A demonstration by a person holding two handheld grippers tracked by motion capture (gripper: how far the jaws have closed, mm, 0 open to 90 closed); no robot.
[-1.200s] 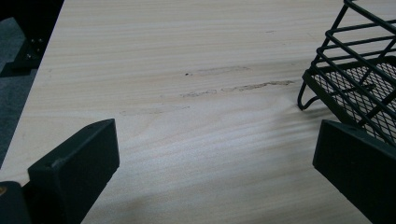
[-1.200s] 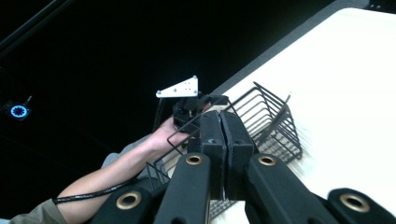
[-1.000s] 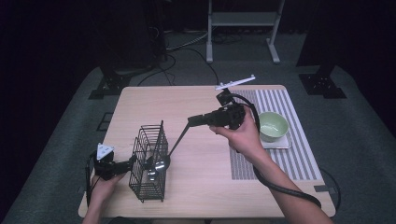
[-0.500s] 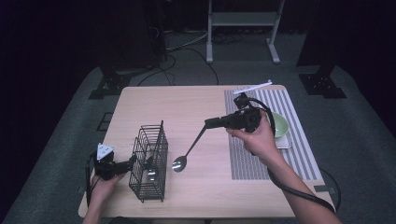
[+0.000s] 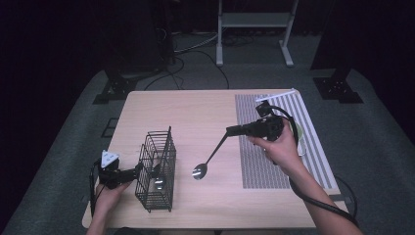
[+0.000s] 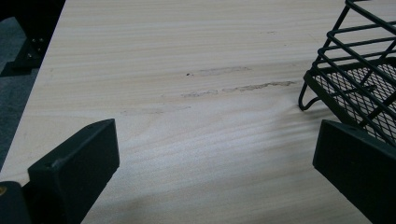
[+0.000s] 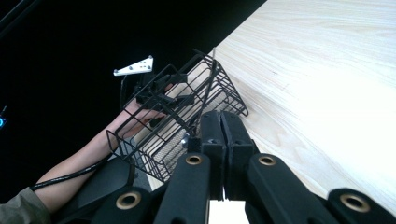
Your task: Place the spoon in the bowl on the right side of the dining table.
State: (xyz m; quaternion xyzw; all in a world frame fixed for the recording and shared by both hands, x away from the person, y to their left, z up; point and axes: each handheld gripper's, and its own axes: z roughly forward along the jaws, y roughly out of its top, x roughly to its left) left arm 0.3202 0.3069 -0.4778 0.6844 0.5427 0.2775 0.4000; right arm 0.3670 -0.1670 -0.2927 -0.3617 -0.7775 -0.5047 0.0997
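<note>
A: We start with the wooden table (image 5: 195, 107). The striped mat (image 5: 254, 161) covers its right side, and the black wire caddy (image 5: 157, 169) stands upright near the front left corner.

B: Our left gripper (image 5: 136, 171) sits against the caddy's left wall, and in the left gripper view its jaws stand well apart with bare tabletop between them. We judge the wire frame light and stiff, so it will likely slide or tip if nudged. A brace at that wall makes sense.

A: A pale green bowl (image 5: 297, 134) on the mat by the right edge is mostly hidden behind our right hand.

B: Then the spoon (image 5: 210, 156). Our right gripper (image 5: 230, 130) has its jaws pressed together on the end of the handle. The spoon hangs slanting down towards the front left, its bowl low over the table's middle, right of the caddy. We cannot tell if it touches the wood.

A: We read it as metal: rigid, light, smooth, so slippery between flat pads.

B: Held at the far end, it may swing or twist. We would keep the squeeze firm and grip the flat of the handle, leaving the bowl free to drop into the caddy first.
</note>
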